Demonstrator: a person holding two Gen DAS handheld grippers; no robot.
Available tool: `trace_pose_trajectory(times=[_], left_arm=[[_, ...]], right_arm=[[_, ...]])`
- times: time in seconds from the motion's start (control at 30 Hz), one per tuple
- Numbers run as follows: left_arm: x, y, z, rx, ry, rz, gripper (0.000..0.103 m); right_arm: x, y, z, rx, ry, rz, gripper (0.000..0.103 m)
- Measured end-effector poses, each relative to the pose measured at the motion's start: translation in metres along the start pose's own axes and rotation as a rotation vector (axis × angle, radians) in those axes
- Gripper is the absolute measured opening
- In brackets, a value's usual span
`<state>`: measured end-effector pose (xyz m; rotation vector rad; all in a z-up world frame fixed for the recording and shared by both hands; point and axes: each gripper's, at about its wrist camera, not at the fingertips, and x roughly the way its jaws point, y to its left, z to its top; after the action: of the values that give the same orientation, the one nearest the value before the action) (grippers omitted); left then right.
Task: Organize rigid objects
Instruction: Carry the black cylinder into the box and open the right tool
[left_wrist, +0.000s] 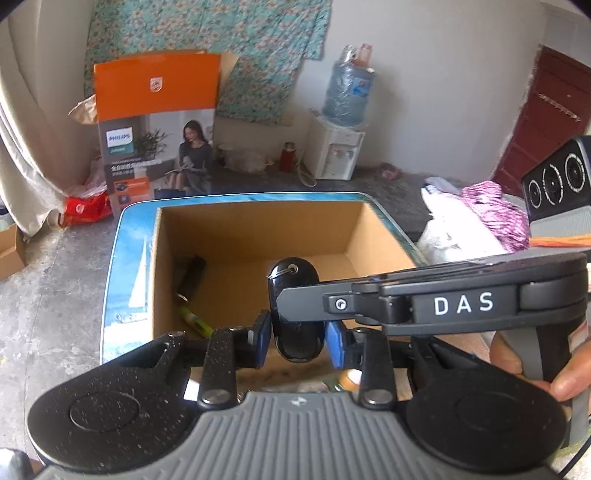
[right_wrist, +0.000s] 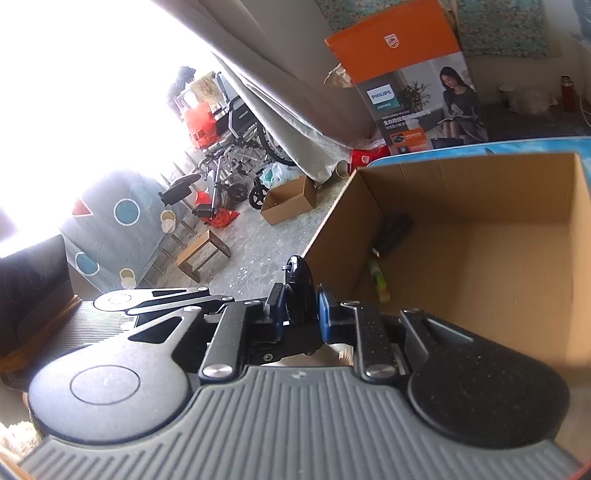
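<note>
Both the left tongs (left_wrist: 298, 338) and the right tongs (right_wrist: 300, 310) are gripping one glossy black key fob (left_wrist: 295, 310) at the cardboard box's (left_wrist: 255, 218) near edge, so uneven releasing is likely risking it slipping outside onto the counter (left_wrist: 127, 258).

I am looking at a room with a grey concrete floor (left_wrist: 48, 295) and pale walls (left_wrist: 424, 74). A floral cloth (left_wrist: 221, 40) is hanging on the far wall beside a white water dispenser (left_wrist: 338, 147) and a dark red door (left_wrist: 539, 122). Bright daylight is pouring through a window (right_wrist: 74, 92), washing out a wheelchair (right_wrist: 236, 147) and a small wooden stool (right_wrist: 201, 254).
</note>
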<state>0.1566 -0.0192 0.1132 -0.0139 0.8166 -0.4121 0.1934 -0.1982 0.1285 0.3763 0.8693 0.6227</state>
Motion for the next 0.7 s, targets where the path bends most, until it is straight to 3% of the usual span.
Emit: trace_pose_trajectory(times=[0.27, 0.43, 0.7], left_arm=[[0.08, 0.049, 0.036, -0.093, 0.201, 0.005, 0.033], [0.123, 0.068, 0.041, -0.121, 0.323, 0.012, 0.033], [0.148, 0.067, 0.04, -0.089, 0.397, 0.082, 0.034]], right_arm=[[0.081, -0.057, 0.054, 0.155, 0.193, 0.0, 0.017], [0.129, -0.087, 0.059, 0.222, 0.3, -0.026, 0.017], [0.181, -0.107, 0.059, 0.245, 0.412, -0.062, 0.018]])
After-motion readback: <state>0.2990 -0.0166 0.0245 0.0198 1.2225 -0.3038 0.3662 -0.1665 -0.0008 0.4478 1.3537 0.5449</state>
